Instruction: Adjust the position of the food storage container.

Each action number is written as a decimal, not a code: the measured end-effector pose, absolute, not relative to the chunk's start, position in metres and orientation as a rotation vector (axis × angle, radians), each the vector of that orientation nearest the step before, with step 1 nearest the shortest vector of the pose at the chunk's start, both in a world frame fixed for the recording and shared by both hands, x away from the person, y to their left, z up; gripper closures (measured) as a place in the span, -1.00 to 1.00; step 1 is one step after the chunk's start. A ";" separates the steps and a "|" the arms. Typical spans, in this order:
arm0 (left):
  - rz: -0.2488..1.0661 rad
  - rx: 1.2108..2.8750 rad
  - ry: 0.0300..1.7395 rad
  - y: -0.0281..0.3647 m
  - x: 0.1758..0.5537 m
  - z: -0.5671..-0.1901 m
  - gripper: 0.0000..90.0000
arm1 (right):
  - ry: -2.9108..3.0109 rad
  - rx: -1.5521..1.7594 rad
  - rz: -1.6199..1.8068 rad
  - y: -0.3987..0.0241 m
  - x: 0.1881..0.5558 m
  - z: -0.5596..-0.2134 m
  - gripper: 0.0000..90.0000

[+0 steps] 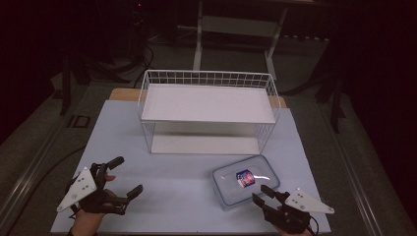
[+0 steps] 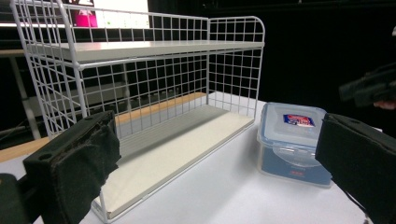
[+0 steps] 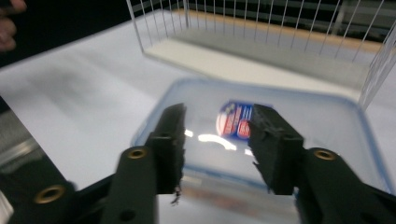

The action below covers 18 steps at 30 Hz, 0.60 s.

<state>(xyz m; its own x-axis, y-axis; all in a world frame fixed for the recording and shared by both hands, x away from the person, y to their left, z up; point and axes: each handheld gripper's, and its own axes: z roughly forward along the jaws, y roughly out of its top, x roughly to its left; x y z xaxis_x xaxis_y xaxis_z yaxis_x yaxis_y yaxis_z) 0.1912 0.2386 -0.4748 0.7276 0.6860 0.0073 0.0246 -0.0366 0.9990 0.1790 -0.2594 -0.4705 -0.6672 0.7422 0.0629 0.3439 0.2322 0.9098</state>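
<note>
Your right gripper (image 1: 264,194) hovers at the lidded box (image 1: 246,180) — jaws parted, grasping nothing. Left gripper (image 1: 125,176) gapes empty, well apart from the box; wire rack (image 1: 208,110) just behind it.

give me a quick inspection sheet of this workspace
surface: pale blue table, bare at the front left
job's things: white two-shelf wire rack, both shelves bare; lidded clear container with a sticker, in front of the rack
clutter: nothing seen
grippers: left gripper open, holding nothing; right gripper open at the container's near edge
cables: dark ones on the floor, far left
surroundings: dark room, white frame behind the table
</note>
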 end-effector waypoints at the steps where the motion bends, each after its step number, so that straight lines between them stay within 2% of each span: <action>1: 0.587 1.533 0.600 0.238 0.191 -0.475 -1.00 | 2.155 0.997 1.419 -0.258 0.179 -0.474 0.42; 9: 0.570 1.542 0.599 0.237 0.193 -0.476 -1.00 | 2.340 0.952 1.384 -0.241 0.182 -0.490 0.96; 18: 0.581 1.552 0.590 0.237 0.192 -0.476 -1.00 | 2.420 0.882 1.274 -0.233 0.184 -0.500 1.00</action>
